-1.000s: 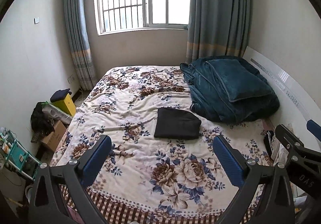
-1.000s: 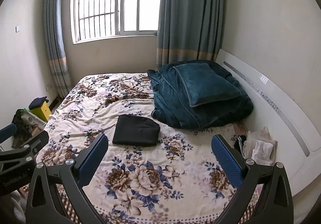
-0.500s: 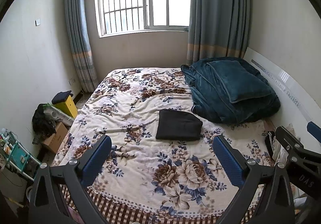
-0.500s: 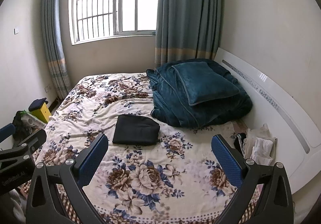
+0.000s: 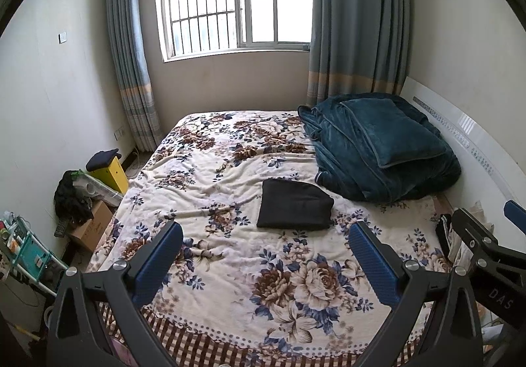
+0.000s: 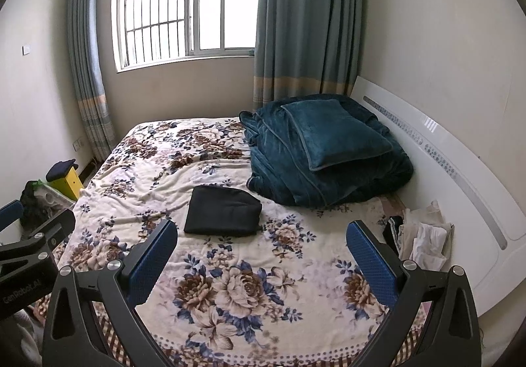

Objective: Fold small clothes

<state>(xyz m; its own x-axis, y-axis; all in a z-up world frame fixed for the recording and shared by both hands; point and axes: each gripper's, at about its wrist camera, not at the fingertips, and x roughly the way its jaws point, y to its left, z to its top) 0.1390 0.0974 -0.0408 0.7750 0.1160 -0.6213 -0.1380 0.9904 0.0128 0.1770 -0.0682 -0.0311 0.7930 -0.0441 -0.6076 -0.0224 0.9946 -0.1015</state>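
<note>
A black garment (image 5: 294, 205) lies folded into a neat rectangle on the floral bedspread (image 5: 230, 268), near the middle of the bed; it also shows in the right wrist view (image 6: 223, 211). My left gripper (image 5: 266, 232) is open and empty, held above the near end of the bed, well short of the garment. My right gripper (image 6: 262, 229) is open and empty too, at a similar distance. Each gripper shows at the edge of the other's view.
A folded teal blanket with a cushion (image 5: 378, 147) sits at the bed's far right by the white headboard (image 6: 443, 163). Pale clothes (image 6: 420, 235) lie in a pile at the right edge. A yellow box (image 5: 110, 171), cardboard box and clutter stand on the floor left.
Both grippers have drawn back and risen a little from the bed, so more of the room shows. The folded garment has not moved.
</note>
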